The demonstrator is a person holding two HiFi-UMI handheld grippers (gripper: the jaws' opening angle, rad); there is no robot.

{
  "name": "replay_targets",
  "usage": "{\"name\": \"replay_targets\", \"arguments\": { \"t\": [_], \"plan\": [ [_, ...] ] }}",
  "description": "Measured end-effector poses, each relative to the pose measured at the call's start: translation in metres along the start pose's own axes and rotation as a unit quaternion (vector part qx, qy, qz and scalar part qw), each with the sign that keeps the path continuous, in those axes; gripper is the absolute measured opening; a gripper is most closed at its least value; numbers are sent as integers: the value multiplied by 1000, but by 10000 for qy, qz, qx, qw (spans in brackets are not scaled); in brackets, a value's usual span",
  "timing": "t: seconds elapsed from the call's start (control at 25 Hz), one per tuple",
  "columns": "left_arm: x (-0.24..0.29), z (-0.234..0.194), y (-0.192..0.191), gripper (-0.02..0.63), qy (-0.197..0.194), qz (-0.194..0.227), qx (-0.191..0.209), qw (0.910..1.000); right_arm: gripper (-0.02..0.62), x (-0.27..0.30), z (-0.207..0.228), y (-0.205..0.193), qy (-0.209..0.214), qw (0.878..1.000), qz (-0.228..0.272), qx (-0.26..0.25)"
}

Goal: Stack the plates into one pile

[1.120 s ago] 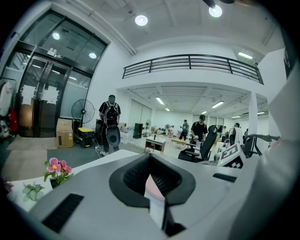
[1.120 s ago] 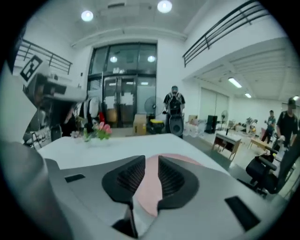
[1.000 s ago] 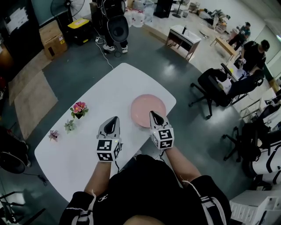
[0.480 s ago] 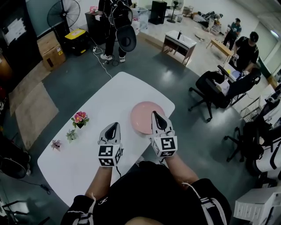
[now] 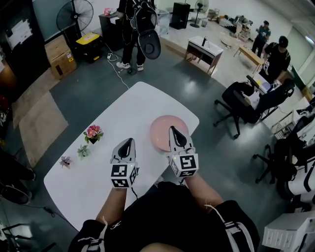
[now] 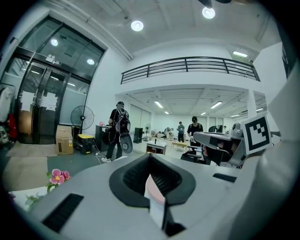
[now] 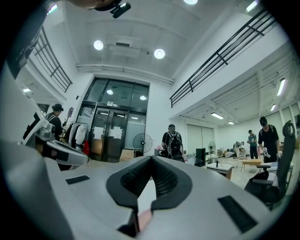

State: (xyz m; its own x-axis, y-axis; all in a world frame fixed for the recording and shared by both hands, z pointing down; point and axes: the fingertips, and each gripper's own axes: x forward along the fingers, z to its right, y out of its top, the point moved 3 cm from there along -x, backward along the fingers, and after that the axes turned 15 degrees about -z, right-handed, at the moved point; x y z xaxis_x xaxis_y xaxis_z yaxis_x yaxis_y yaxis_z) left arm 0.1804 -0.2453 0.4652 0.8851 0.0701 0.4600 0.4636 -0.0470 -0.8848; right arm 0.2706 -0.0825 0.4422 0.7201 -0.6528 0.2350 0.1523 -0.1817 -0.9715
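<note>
Now poised above the long white counter (image 5: pixel 123 110) with fingers clenched empty, left gripper (image 5: pixel 127 144) beside, right gripper (image 5: pixel 175 134) over the round pink plate (image 5: pixel 160 129).

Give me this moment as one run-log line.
left claw: shut, empty | right claw: shut, empty, above pink plate | pink plate: on white table

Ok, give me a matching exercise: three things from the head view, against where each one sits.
Things:
1. pink plate
2. flower pot
3. floor fan

Places:
A. on the floor, beyond the table
B. on the table, to the left of the left gripper
C. at the table's right edge, by the right gripper

Pairs: 1-C, 2-B, 3-A
</note>
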Motion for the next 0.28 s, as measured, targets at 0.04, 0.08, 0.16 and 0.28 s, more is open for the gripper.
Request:
{"name": "replay_targets", "arguments": {
  "t": [0.04, 0.08, 0.16, 0.28],
  "plan": [
    [0, -1, 0, 11, 2, -1, -10, 10000, 14, 0, -1, -1, 6, 10000, -14, -8],
    [0, -2, 0, 11, 5, 1, -19, 10000, 14, 0, -2, -2, 10, 10000, -27, -16],
    [-1, -4, 1, 11, 5, 10, -30, 10000, 14, 0, -3, -3, 8, 10000, -51, -33],
    [-3, -6, 0, 11, -8, 13, -32, 10000, 14, 0, -7, -5, -8, 9999, -86, -55]
  ]
}}
